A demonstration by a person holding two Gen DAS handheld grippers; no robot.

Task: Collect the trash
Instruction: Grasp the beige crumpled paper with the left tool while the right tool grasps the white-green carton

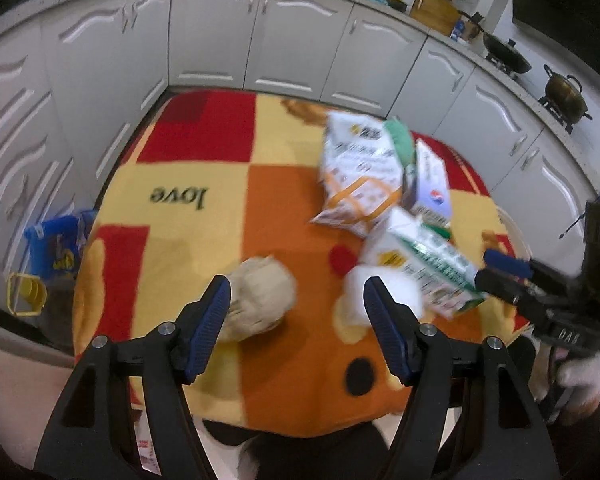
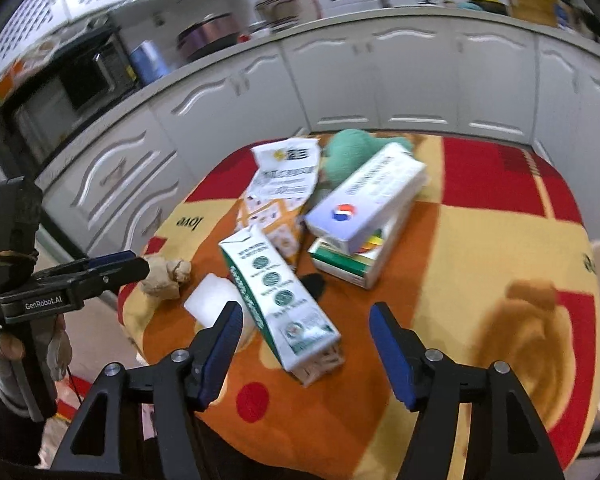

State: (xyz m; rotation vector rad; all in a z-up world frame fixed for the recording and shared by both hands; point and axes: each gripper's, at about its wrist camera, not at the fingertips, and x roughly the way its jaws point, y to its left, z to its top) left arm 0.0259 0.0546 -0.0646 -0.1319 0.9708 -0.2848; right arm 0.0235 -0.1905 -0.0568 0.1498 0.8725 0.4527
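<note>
A: Where do your claws stand?

B: My left gripper (image 1: 298, 300) has its jaws spread wide with nothing between the pads. My right gripper (image 2: 306, 320) is the same, jaws apart and empty. No earlier view to compare, so that is all I can say of them.

A: And the trash?

B: It lies on the round table under a red, orange and yellow patchwork cloth (image 2: 500, 240). Nearest my left claw is a crumpled ball of beige paper (image 1: 260, 300); in the left wrist view it sits just ahead of the left blue pad (image 1: 208, 328), partly hidden behind it. Whether pad and paper touch I cannot tell, the picture is blurred there.

A: What lies before the right claw?

B: A white and green milk carton lying on its side (image 2: 280, 296), its torn end pointing at the gap between my right jaws, just ahead of them. Beside it, close to the left pad, is a white wad of tissue (image 2: 212, 300).

A: Further off?

B: A flattened white and orange printed paper bag (image 2: 280, 196), a pale lilac box with a red and blue round logo (image 2: 364, 204) resting on a green-edged white box (image 2: 348, 268), and a green crumpled cloth lump (image 2: 352, 152) behind them, all bunched together towards the far side of the table.
</note>
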